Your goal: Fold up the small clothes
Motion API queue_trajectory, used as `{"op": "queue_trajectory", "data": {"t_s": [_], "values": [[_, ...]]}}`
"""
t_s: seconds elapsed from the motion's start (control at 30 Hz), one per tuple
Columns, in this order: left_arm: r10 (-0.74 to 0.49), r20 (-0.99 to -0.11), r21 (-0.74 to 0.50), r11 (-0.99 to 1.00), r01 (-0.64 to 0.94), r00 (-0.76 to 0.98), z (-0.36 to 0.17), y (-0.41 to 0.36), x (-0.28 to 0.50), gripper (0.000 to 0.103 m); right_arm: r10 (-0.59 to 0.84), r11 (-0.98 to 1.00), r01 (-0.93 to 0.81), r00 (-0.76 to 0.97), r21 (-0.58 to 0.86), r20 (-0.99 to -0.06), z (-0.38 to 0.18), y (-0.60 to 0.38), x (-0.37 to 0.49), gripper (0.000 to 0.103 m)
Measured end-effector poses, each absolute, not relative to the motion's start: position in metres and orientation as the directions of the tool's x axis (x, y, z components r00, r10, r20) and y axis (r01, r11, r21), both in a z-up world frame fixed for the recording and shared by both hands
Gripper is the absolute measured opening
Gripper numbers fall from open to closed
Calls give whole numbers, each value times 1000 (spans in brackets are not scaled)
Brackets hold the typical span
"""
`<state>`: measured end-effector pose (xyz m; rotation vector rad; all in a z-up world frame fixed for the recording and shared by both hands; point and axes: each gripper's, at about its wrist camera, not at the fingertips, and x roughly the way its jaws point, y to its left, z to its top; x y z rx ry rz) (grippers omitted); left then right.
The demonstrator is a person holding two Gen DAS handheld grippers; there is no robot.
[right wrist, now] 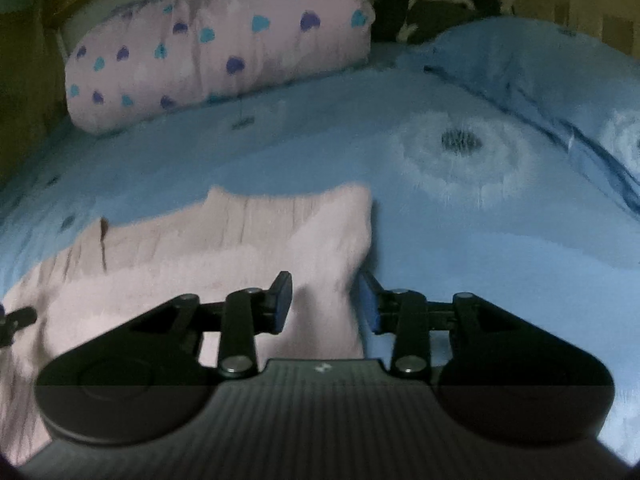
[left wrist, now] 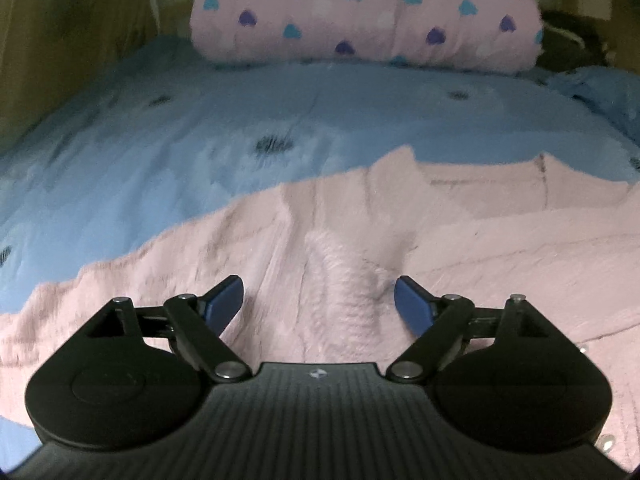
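Note:
A pale pink fuzzy garment (left wrist: pixel 360 232) lies spread on a blue bedspread (left wrist: pixel 180 128). My left gripper (left wrist: pixel 320 304) is open, its blue-padded fingers low over the middle of the garment, on either side of a raised fold. In the right wrist view the garment (right wrist: pixel 224 248) fills the lower left. My right gripper (right wrist: pixel 326 302) is open and straddles the garment's right edge, with cloth between the fingers and the bedspread (right wrist: pixel 480 240) to its right.
A rolled pink blanket with blue and purple hearts (left wrist: pixel 360 16) lies at the head of the bed, also seen in the right wrist view (right wrist: pixel 216 48). A blue pillow (right wrist: pixel 552 80) sits at the far right. Wooden walls flank the bed.

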<state>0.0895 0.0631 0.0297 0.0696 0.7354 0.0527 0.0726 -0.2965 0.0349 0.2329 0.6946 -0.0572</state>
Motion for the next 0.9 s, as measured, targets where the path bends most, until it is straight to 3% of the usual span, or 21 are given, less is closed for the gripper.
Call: {"op": "queue_trajectory", "data": {"t_s": [0.17, 0.9], "values": [[49, -692, 22, 999, -47, 720, 27, 72, 90, 88, 20, 969, 163, 700, 187, -713, 15, -294, 79, 41], [88, -662, 2, 993, -115, 744, 61, 120, 46, 88, 106, 974, 45, 772, 220, -627, 55, -272, 50, 44]]}}
